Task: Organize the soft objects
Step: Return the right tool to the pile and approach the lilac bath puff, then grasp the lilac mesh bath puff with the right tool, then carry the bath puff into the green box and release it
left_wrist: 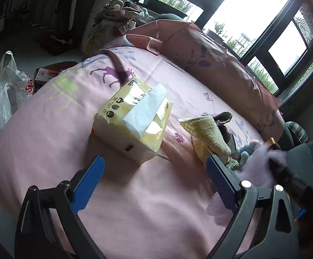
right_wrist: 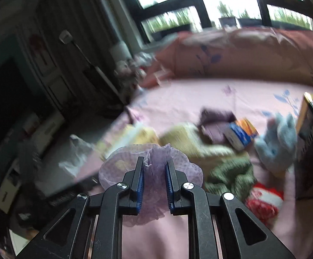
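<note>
Your right gripper (right_wrist: 154, 164): jaws clamped on purple mesh pouf (right_wrist: 150, 172), lifted over bed (right_wrist: 178, 99). Your left gripper (left_wrist: 154, 161): jaws wide, empty, near tissue pack (left_wrist: 132, 116). Risk: thin mesh may slip out; loose frills may snag towel (right_wrist: 188, 142).

tissue pack (left_wrist: 132, 118) on bed (left_wrist: 48, 140) — towel (left_wrist: 208, 136) right

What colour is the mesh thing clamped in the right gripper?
Pale purple, see-through netting; the right gripper pinches it. Clearest in the right wrist view.
</note>
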Demonstrator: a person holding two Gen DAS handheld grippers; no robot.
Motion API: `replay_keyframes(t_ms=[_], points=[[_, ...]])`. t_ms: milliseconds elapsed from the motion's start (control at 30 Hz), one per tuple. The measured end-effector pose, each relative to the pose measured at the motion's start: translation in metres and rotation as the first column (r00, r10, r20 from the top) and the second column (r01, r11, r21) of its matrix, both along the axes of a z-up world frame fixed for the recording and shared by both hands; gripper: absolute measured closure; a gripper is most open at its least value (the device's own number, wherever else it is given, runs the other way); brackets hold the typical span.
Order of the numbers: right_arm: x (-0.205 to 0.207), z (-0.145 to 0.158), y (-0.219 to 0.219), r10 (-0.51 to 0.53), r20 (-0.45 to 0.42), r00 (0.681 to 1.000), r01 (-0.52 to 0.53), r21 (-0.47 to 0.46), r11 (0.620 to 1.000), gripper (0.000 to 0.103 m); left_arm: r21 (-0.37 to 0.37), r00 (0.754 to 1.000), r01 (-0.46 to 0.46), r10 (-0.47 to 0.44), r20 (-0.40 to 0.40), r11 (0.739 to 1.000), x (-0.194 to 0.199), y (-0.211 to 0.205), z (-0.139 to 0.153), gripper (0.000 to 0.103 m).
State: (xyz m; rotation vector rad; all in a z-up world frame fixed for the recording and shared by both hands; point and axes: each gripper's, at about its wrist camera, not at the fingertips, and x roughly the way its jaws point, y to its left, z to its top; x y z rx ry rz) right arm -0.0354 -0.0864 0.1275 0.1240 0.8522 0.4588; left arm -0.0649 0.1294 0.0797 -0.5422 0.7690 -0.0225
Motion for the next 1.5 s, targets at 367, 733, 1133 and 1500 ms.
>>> replay_keyframes(t_ms=[367, 733, 1133, 1500], points=[[0.025, -0.026, 0.0, -0.055, -0.073, 0.996, 0.056, 0.015, 0.998, 0.022, -0.004, 0.999, 0.013, -0.014, -0.04, 1.0, 0.002, 0.005, -0.007, 0.012], [0.031, -0.06, -0.037, -0.071, -0.291, 0.954, 0.114, 0.132, 0.985, 0.024, -0.106, 0.949, 0.28, -0.292, -0.116, 0.954, 0.012, -0.044, -0.023, 0.028], [0.045, -0.11, -0.019, -0.033, -0.435, 0.9, 0.118, 0.17, 0.978, 0.062, 0.002, 0.917, 0.321, -0.31, -0.251, 0.947, 0.024, -0.082, -0.048, 0.067], [0.035, -0.09, -0.021, 0.058, -0.361, 0.931, 0.061, 0.31, 0.949, 0.067, 0.049, 0.936, 0.339, -0.332, -0.115, 0.94, 0.009, -0.091, -0.019, 0.079]])
